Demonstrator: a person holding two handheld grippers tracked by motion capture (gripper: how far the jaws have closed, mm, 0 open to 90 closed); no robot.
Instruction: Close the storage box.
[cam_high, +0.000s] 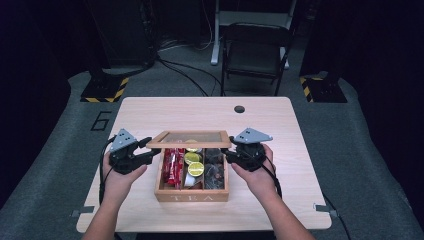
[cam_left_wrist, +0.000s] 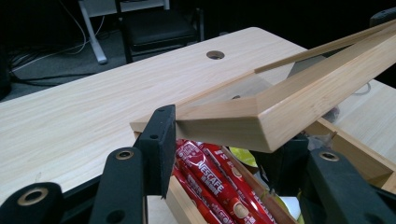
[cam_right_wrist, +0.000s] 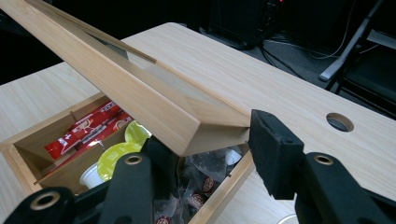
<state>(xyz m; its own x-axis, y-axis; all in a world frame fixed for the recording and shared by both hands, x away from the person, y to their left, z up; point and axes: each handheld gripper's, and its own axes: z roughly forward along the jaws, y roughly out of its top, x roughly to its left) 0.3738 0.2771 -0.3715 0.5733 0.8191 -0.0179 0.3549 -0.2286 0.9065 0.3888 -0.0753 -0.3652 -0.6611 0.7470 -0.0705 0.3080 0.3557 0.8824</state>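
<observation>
A wooden tea box (cam_high: 191, 196) stands near the table's front edge. Its glass-paned lid (cam_high: 190, 139) is lifted at the front and tilts up from the back. My left gripper (cam_high: 152, 152) is shut on the lid's left front corner (cam_left_wrist: 243, 126), with one pad (cam_left_wrist: 161, 140) flat against its side. My right gripper (cam_high: 227, 155) is shut on the lid's right front corner (cam_right_wrist: 205, 128), a pad (cam_right_wrist: 271, 144) pressing its end. Inside lie red Nescafe sticks (cam_left_wrist: 210, 172), yellow-topped capsules (cam_right_wrist: 116, 156) and dark sachets (cam_right_wrist: 201, 184).
The light wooden table (cam_high: 200, 112) has a round cable hole (cam_high: 239, 109) behind the box. A dark folding chair (cam_high: 255, 47) stands beyond the far edge. Yellow-and-black striped stand bases (cam_high: 105, 90) sit on the floor at both back corners.
</observation>
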